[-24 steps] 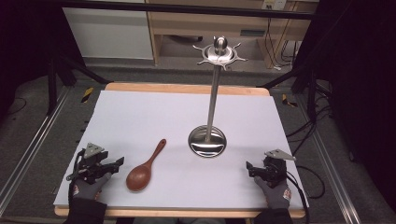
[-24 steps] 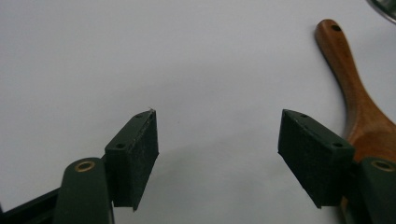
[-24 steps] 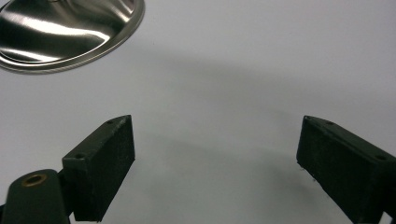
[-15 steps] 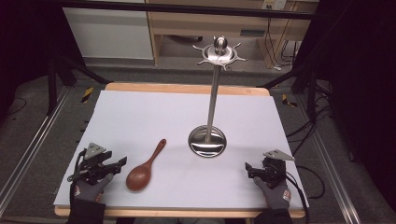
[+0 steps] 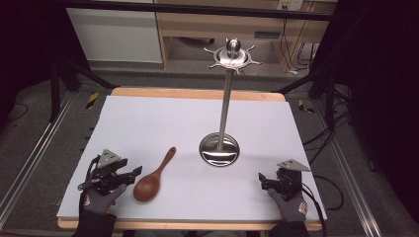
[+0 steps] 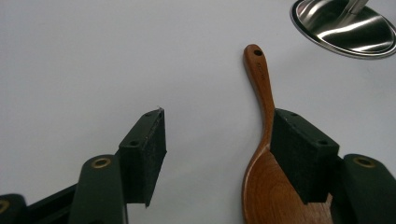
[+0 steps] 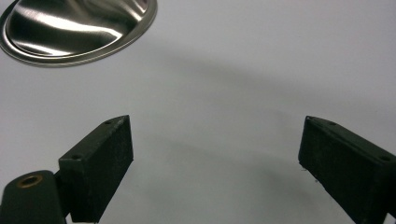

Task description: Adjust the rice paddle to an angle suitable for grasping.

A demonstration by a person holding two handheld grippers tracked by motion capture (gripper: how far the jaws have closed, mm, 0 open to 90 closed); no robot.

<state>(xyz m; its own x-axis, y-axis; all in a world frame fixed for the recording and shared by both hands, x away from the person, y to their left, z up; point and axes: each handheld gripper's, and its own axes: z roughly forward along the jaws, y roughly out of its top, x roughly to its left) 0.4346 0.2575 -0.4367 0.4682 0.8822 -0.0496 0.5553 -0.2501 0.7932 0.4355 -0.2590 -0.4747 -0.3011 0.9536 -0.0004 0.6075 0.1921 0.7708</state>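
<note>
The left gripper [image 5: 129, 174] sits at the near left of the white table [image 5: 148, 123], jaws wide apart and empty; the wooden spoon [image 5: 152, 177] lies just beside it, its bowl nearest the person and partly behind one jaw in the left gripper view, its handle pointing toward the steel utensil stand [image 5: 220, 148]; the right gripper [image 5: 264, 180] rests at the near right, also wide and empty. The likely step is grasping the spoon; to do it well, shift the left gripper sideways until the neck lies between both jaws, then close evenly. A small mark sits near the handle's hole [image 6: 258, 52]; it is too small to read.
</note>
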